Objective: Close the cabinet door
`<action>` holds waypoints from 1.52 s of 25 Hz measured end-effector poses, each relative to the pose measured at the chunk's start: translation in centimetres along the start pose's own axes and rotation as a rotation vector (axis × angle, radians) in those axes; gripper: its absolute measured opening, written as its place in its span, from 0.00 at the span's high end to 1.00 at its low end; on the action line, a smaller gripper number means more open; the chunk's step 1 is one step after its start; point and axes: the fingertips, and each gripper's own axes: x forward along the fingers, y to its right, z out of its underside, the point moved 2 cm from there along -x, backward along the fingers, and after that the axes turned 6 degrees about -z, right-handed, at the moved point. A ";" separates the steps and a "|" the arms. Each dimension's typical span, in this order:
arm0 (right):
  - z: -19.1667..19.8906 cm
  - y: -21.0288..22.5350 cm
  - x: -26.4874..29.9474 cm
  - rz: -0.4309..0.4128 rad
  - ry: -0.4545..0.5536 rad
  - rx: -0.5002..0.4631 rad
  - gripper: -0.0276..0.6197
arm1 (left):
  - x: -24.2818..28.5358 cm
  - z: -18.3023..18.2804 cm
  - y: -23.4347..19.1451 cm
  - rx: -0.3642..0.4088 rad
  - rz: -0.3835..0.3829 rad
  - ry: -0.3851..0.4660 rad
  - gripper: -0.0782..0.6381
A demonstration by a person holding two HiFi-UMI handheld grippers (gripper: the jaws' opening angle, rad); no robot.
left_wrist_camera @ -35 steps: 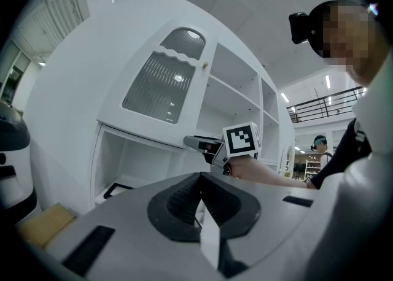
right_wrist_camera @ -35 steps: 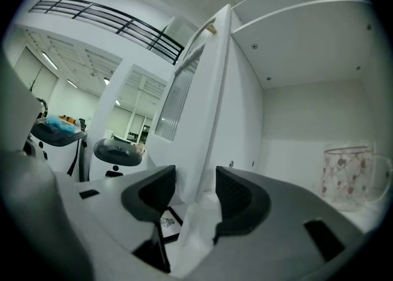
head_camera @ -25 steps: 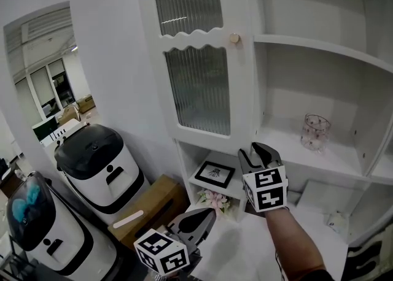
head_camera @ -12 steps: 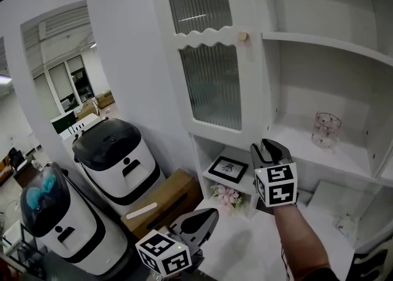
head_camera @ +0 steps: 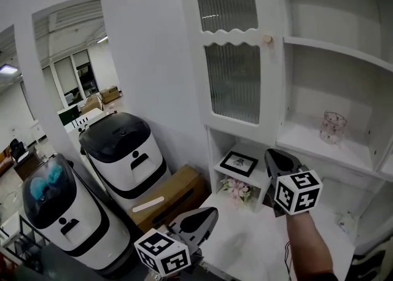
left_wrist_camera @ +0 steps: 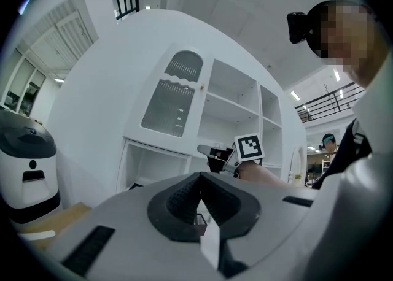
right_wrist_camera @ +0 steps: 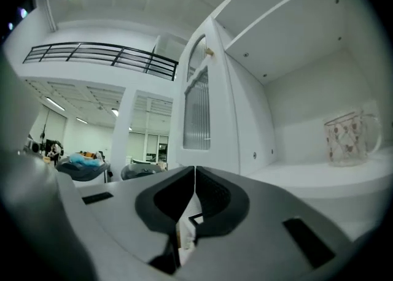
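My right tool (head_camera: 277,158) just snapped together on nothing, I figure to nudge the door (head_camera: 236,59) up-left of it closed; left tool (head_camera: 206,216) is pressed together too, idle.

Head view steeply down, 2 gripper views level, sharing cabinet door (head_camera: 233,83)

The cabinet door (head_camera: 236,59) is cut off at its arched top by the head view's edge, and the framed print (head_camera: 239,163) below it is too small to read.
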 end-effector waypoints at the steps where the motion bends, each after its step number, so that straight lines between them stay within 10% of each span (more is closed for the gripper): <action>1: -0.1 -1.1 -0.4 -0.017 0.003 0.016 0.95 | -0.7 0.0 -0.2 -0.001 0.002 0.000 0.88; 14: 0.2 -16.4 -9.0 -0.087 0.014 0.025 0.95 | -10.5 0.0 0.7 -0.012 0.047 0.017 0.88; 38: 1.9 -28.7 -20.6 0.007 -0.017 0.024 0.95 | -22.6 1.9 3.6 0.002 0.075 0.029 0.88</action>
